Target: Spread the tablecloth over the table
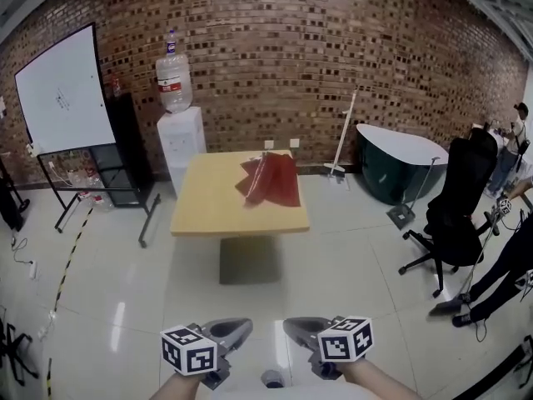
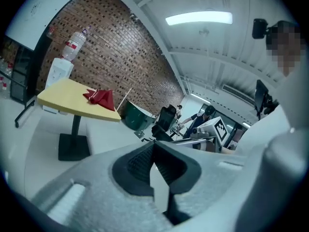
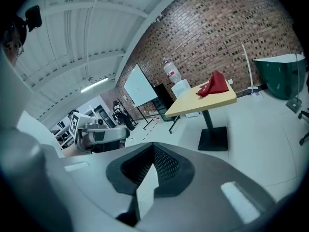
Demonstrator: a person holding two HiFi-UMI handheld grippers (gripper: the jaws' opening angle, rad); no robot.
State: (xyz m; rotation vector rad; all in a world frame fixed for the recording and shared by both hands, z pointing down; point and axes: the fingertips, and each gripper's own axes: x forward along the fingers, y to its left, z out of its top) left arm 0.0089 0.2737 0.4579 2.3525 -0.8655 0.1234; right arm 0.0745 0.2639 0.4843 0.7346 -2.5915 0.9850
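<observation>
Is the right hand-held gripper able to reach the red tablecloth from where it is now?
Probably not. The right hand-held gripper is shut and far from the tablecloth, which lies crumpled on the table across open floor. Nothing blocks the way; the person must walk closer.

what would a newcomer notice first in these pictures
The red tablecloth lies crumpled in a heap on the far right part of the yellow table, which stands mid-room in front of the brick wall. At the bottom edge of the head view, the left gripper and right gripper are both shut and empty, well short of the table.
</observation>
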